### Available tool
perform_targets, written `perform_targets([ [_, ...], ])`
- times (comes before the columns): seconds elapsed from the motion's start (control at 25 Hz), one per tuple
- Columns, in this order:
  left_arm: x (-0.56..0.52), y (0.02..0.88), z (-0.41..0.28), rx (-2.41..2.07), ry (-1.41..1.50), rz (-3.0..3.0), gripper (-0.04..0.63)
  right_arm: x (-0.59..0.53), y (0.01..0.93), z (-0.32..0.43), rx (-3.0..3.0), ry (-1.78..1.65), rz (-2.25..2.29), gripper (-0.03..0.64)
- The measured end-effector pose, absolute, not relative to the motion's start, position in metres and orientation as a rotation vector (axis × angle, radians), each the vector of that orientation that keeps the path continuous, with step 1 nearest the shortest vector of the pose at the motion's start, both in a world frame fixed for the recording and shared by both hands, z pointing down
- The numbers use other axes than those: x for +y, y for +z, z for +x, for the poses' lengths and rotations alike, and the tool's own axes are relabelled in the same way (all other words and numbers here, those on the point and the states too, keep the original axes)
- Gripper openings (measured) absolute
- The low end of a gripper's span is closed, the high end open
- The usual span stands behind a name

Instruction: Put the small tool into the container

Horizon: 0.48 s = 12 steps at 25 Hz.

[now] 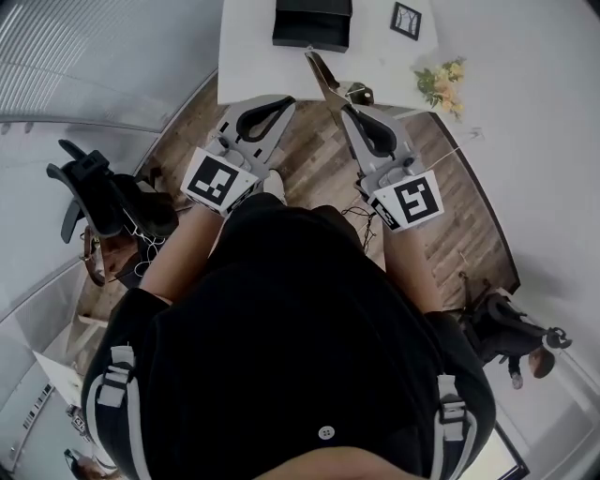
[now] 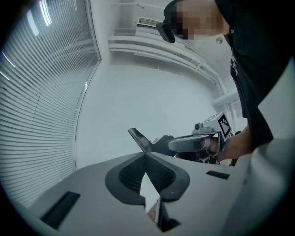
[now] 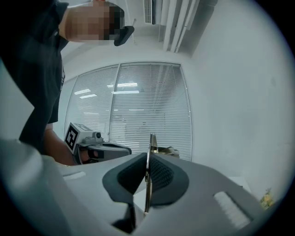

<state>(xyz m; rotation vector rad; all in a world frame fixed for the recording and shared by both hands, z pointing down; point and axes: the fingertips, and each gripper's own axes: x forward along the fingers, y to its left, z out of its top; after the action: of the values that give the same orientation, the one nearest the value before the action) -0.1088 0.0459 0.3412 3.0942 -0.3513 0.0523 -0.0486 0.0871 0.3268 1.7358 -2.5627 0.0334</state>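
Shirt, black, fills the lower head view, with bare forearms reaching forward from it. Each forearm ends at a gripper held up in the air over the wood floor. The marker cubes face the camera, left cube and right cube.

Left gripper: jaws together at the tips, nothing between them. Only a pale wedge of background shows through lower down.

Right gripper: jaws clamped on the small tool, a thin flat metal piece. It sits edge-on between the pads in the right gripper view and sticks out past the tips. In the head view it points forward and to the left, and its far end overlaps the near edge of the table. The tool is in the air, not in the container. How high it is above the table cannot be told.

Both gripper views look up, at pale walls and window blinds, and each shows the other gripper alongside.

Chair, black, stands on the floor to the left. The white table lies ahead. The container, a black box, sits on the table at its far side, beyond the tool tip. A small dark frame lies to the right of it. Yellow flowers sit at the table's right near corner.
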Motion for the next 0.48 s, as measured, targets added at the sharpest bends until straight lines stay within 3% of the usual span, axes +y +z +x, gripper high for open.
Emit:
perform_targets([
  [0.48,-0.01,0.348,-0.094,-0.265,0.051,3.075,0.008,0.039,0.334,-0.036,-2.488,0.059,1.789,0.02],
])
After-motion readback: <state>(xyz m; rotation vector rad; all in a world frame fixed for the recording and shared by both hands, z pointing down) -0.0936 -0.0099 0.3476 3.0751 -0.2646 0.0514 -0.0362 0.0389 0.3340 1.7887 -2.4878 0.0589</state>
